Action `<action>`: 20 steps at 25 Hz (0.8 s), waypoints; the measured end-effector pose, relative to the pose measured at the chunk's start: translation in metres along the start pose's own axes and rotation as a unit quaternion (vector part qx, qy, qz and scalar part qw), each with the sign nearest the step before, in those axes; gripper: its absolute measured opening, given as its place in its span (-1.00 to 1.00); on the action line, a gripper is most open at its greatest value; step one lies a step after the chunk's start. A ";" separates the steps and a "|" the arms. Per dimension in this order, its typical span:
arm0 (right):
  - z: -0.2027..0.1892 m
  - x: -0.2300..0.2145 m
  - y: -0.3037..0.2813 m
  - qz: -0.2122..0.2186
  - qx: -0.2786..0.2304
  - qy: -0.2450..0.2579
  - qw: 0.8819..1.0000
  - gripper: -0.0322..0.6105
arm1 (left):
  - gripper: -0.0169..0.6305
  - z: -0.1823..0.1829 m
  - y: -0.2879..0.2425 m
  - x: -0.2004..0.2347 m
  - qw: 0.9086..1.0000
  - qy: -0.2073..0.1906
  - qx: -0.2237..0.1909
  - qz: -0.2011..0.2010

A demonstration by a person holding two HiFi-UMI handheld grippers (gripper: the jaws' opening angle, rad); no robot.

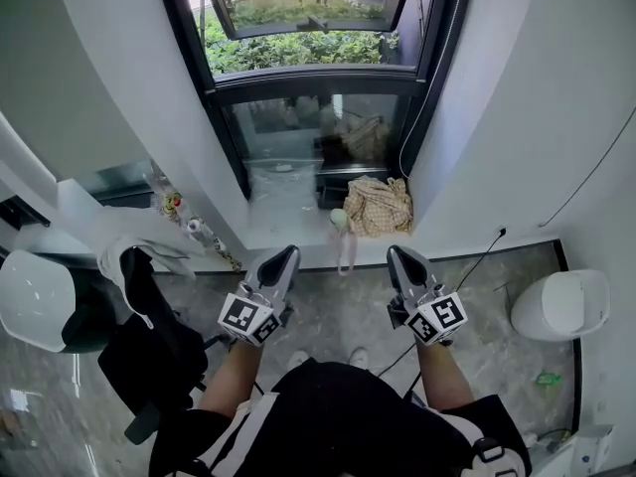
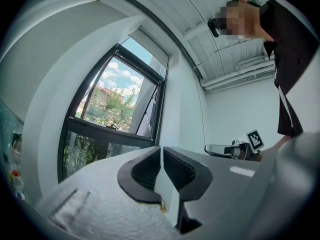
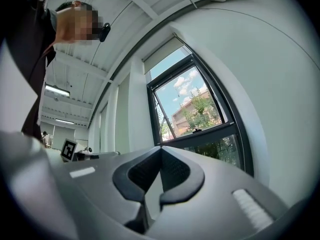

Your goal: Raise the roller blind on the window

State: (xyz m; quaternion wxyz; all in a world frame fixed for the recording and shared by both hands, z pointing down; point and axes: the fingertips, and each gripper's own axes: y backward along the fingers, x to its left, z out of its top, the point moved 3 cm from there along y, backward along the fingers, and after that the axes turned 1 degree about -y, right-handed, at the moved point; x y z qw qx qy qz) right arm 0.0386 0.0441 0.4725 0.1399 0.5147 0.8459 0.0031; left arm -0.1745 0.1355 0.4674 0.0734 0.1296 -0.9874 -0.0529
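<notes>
A: Left tongs (image 1: 287,254) closed, empty, short of the window (image 1: 318,79). Right tongs (image 1: 397,253) likewise.
B: Roller blind (image 3: 162,51) sits rolled at the window's top. Risk: thin cord (image 1: 402,152) right of window, easy to miss or let slip.

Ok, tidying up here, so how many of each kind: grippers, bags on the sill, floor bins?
Grey two-jaw grippers: 2, left gripper and right gripper
Beige checked cloth bag, sill: 1
Clear plastic bag, sill: 1
White round floor bin: 1
Total: 5
</notes>
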 end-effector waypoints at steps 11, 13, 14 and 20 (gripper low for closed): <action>-0.006 0.006 -0.004 -0.003 0.009 0.012 1.000 -0.90 | -0.91 -0.001 0.000 0.009 1.000 0.007 -0.006 -0.007; -0.009 0.008 -0.006 0.002 0.012 0.011 1.000 -0.90 | -0.91 -0.001 -0.001 0.009 1.000 0.010 -0.008 -0.008; -0.010 0.009 -0.007 0.003 0.014 0.011 1.000 -0.90 | -0.91 -0.002 -0.002 0.009 1.000 0.013 -0.009 -0.007; -0.015 0.015 -0.010 0.003 0.020 0.002 1.000 -0.90 | -0.91 -0.003 -0.002 0.007 1.000 0.029 -0.009 -0.007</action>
